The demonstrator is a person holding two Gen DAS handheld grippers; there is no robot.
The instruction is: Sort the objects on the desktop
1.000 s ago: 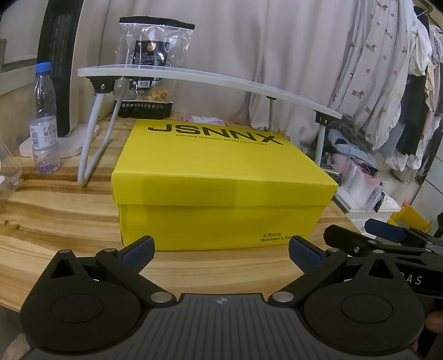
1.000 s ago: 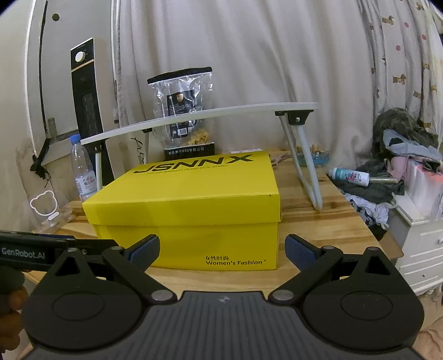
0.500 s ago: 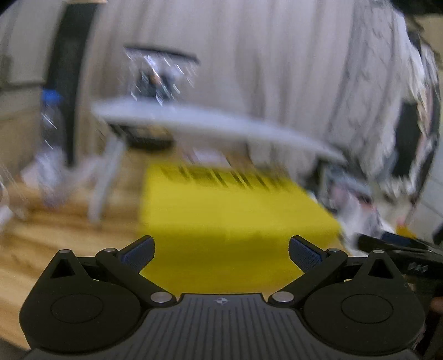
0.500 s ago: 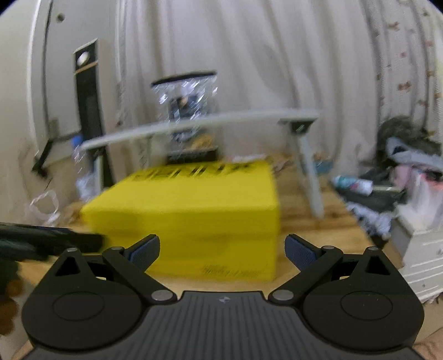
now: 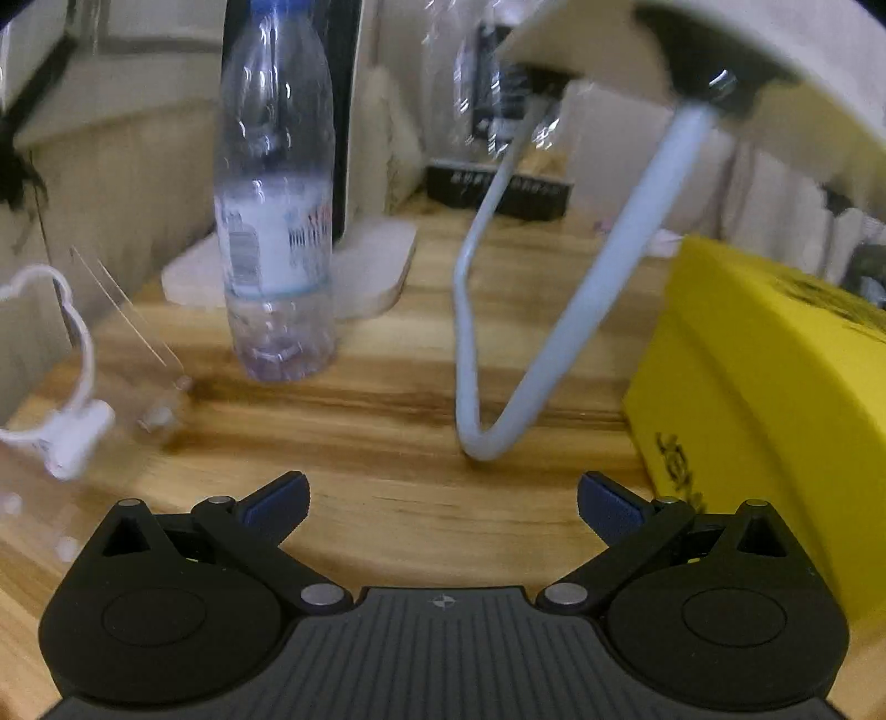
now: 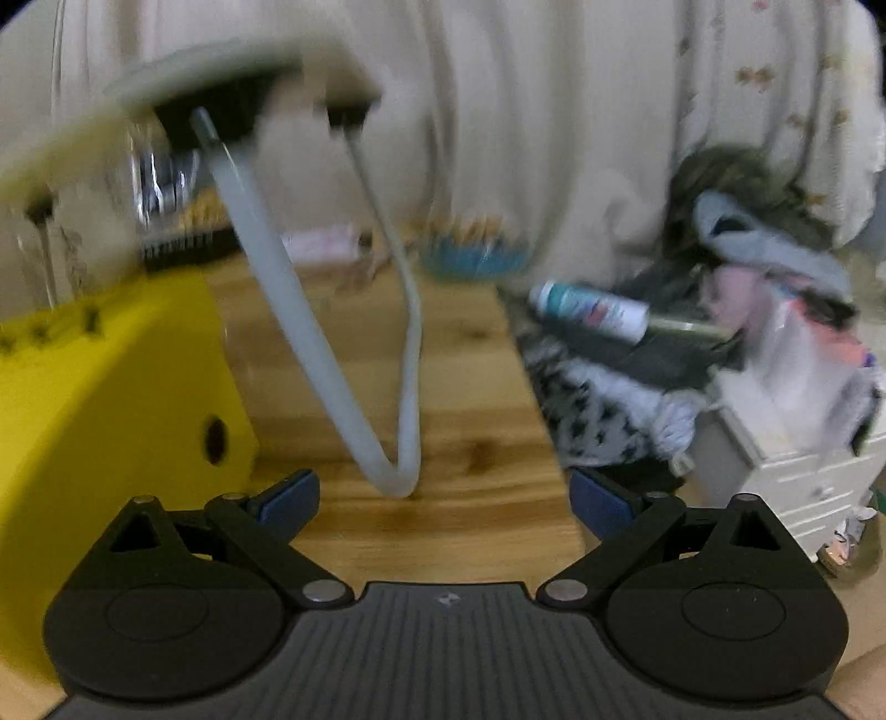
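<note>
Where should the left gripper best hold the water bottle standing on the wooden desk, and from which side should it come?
Probably at the labelled middle of the water bottle, coming level from the front. It stands upright, round and slim, narrower than the open left gripper. The white stand leg is on its right, so keep left of that.

One yellow cardboard box (image 5: pixel 775 387) with black lettering. One clear plastic water bottle (image 5: pixel 277 221), blue cap, white label. One white curved riser shelf (image 5: pixel 720 50); two bent white tube legs (image 5: pixel 531 310) counted, one per view. One clear snack bag (image 5: pixel 498 111) with black base. One teal-and-white tube (image 6: pixel 587 307) lying on clothes. One white small drawer unit (image 6: pixel 797 465). One wooden tabletop (image 5: pixel 387 498).
</note>
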